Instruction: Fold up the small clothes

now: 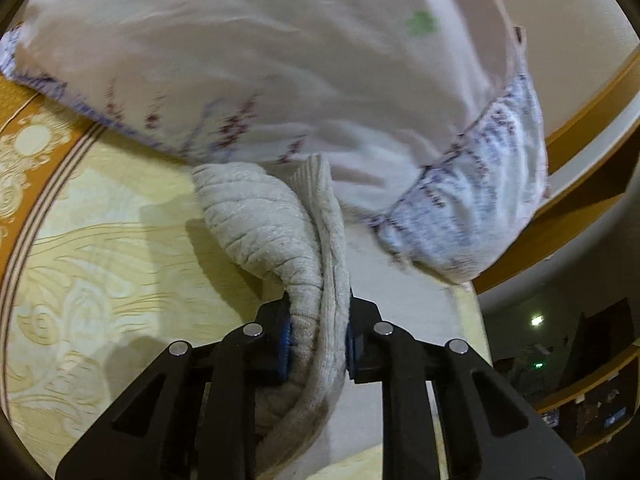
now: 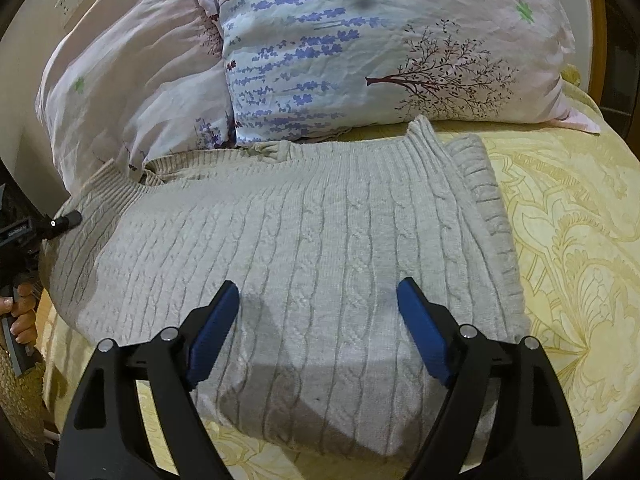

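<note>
Two grippers are in my hands, and they are in different states. My left gripper (image 1: pixel 318 344) has its fingers pressed together on a bunched fold of the grey cable-knit sweater (image 1: pixel 280 240); in the left wrist view the cloth rises from between the blue pads toward 12 o'clock and bends over toward 11 o'clock, lifted off the yellow bedspread (image 1: pixel 100 240). Behind it, from 10 to 2 o'clock, a pale pillow (image 1: pixel 260 60) with purple flower print fills the upper part, blurred. My right gripper (image 2: pixel 318 332) has its fingers spread wide, with nothing between the blue pads (image 2: pixel 212 340), and it hovers over the near part of the sweater (image 2: pixel 320 240); I cannot tell if the tips touch the knit. In the right wrist view the sweater lies mostly flat across the middle of the yellow patterned bedspread (image 2: pixel 580 280), the ribbed neck at 10 o'clock, one folded ribbed edge at 2 o'clock. Two pillows lean behind it: a pink one (image 2: pixel 132 80) at 11 o'clock and a flower-and-tree printed one (image 2: pixel 400 48) at 12 to 1 o'clock, both touching the far edge of the sweater. At 9 o'clock my left hand (image 2: pixel 22 314) shows at the edge of the frame, holding its tool.
</note>
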### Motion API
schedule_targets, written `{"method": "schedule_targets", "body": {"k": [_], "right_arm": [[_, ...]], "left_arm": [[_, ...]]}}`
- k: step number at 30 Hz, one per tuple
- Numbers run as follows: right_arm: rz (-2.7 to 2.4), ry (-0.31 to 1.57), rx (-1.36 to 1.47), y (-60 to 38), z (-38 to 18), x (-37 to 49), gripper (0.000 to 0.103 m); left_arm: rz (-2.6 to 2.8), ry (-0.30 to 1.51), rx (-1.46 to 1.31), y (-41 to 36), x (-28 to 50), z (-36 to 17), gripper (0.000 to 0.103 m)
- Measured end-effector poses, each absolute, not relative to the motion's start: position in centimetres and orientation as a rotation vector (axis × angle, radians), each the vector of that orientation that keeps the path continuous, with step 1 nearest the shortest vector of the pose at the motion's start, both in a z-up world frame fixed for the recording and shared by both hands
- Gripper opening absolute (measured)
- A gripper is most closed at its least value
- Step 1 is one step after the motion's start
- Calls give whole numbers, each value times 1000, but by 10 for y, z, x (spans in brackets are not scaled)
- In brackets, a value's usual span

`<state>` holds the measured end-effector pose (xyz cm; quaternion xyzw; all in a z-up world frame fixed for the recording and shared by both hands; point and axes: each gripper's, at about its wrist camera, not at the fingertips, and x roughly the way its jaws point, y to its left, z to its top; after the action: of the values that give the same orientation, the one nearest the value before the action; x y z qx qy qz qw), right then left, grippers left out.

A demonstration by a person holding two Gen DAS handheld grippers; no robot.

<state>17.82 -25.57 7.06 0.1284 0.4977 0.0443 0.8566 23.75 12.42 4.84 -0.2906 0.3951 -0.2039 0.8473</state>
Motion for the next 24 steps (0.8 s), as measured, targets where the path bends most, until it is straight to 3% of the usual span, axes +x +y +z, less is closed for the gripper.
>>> {"method": "schedule_targets", "body": {"k": [11,21,24], "right_arm": [[98,1010,339,-273,77,170,81],[57,972,382,-304,87,157,81],[59,950,406,-312,94,158,81]], "left_arm": [[-662,797,-652,32,246,82,18],[-712,925,-467,-90,245,34,19],[-774,906,-503,-94,242,45,47]]}}
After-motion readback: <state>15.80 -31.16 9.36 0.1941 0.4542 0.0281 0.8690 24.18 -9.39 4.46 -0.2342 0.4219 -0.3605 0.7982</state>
